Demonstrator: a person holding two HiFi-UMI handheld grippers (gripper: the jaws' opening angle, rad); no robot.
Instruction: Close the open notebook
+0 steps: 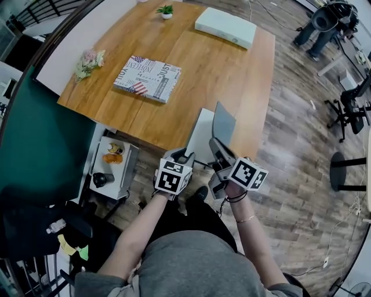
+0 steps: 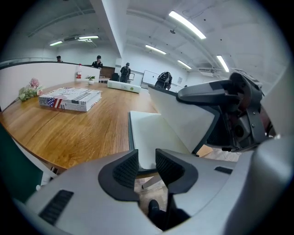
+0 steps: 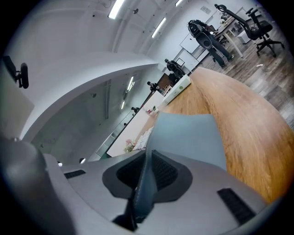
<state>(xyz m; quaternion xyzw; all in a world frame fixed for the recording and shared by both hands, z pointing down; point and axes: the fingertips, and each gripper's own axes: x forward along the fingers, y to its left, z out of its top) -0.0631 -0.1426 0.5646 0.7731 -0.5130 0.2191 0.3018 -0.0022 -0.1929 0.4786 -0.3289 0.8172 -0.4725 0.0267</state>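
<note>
An open notebook lies at the near edge of the wooden table [image 1: 191, 64], its white page [image 1: 200, 136] flat. Its grey-blue cover [image 1: 223, 123] stands raised above the page. My right gripper [image 1: 215, 145] is shut on the cover's near edge; in the right gripper view the cover [image 3: 188, 137] runs between both pads of that gripper [image 3: 149, 172]. My left gripper [image 1: 182, 155] sits just left of it, open. In the left gripper view the page's near corner [image 2: 149, 135] shows in the gap of the left gripper [image 2: 147, 166], untouched, with the raised cover [image 2: 183, 117] to the right.
A flag-patterned box [image 1: 147, 78] lies mid-table, a long white box [image 1: 225, 26] and a small potted plant [image 1: 166, 10] at the far end, flowers [image 1: 88, 62] at the left edge. A small cluttered stand [image 1: 113, 165] sits below left. Office chairs [image 1: 351, 104] stand to the right.
</note>
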